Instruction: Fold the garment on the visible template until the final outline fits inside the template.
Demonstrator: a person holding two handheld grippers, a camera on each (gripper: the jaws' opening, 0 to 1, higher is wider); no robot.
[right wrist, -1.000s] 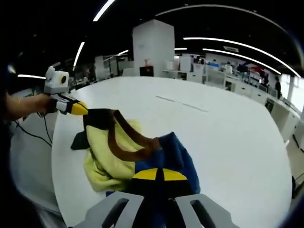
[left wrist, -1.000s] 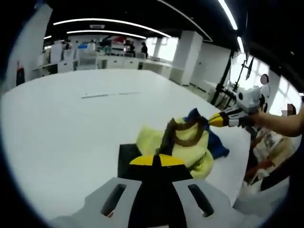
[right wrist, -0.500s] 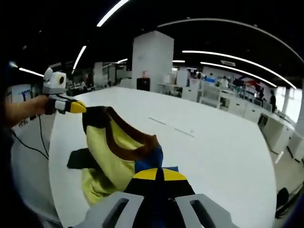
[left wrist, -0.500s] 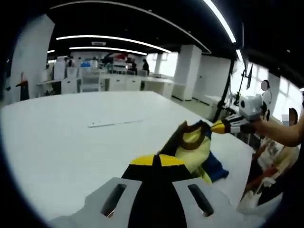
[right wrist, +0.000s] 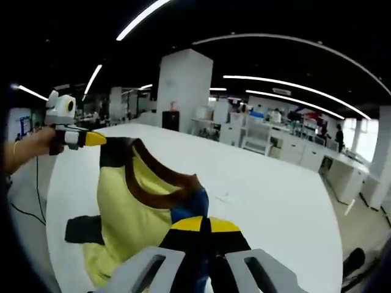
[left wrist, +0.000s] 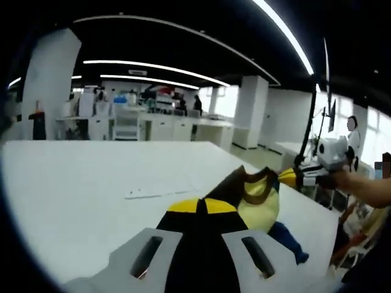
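Note:
A yellow garment (right wrist: 125, 204) with a brown collar (right wrist: 156, 183) hangs stretched between my two grippers above the white table (right wrist: 269, 201). My right gripper (right wrist: 204, 224) is shut on the shoulder with the blue sleeve. At the left of the right gripper view, my left gripper (right wrist: 95, 139) is shut on the black shoulder. A black sleeve (right wrist: 82, 229) trails onto the table. In the left gripper view the garment (left wrist: 256, 198) runs from my left gripper (left wrist: 203, 204) to my right gripper (left wrist: 287, 177), with the blue sleeve (left wrist: 287, 239) dangling. A thin line (left wrist: 159, 192) marks the table.
White table surface (left wrist: 79, 195) spreads wide to the left in the left gripper view. A person's hand (left wrist: 360, 186) holds the right gripper near the table's edge. Desks, pillars and people stand far behind in the office.
Both grippers have risen and lifted the garment off the table. It was a crumpled heap; now it hangs spread between them, with only the sleeves trailing down.

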